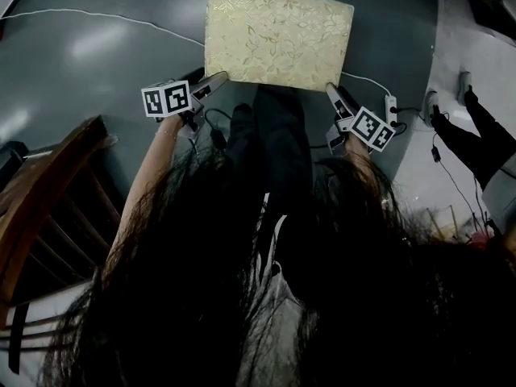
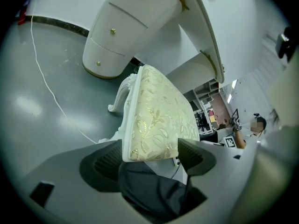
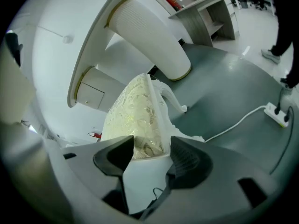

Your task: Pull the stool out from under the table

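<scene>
The stool [image 1: 278, 37] has a gold floral cushion and white carved legs and stands on the grey floor ahead of me. My left gripper [image 1: 219, 77] is shut on its near left corner, and my right gripper [image 1: 330, 89] on its near right corner. In the left gripper view the cushion [image 2: 156, 120] sits squeezed between the two jaws of the left gripper [image 2: 149, 155]. In the right gripper view the right gripper [image 3: 150, 153] clamps the seat edge [image 3: 145, 125]. The white table [image 2: 121, 31] with gold-knobbed drawers lies beyond the stool.
A wooden chair [image 1: 48, 200] stands close at my left. A white cable [image 1: 97, 14] crosses the floor to a power strip [image 1: 392, 107] at the right. Another person's legs [image 1: 476, 135] are at the far right. My dark hair hides the lower head view.
</scene>
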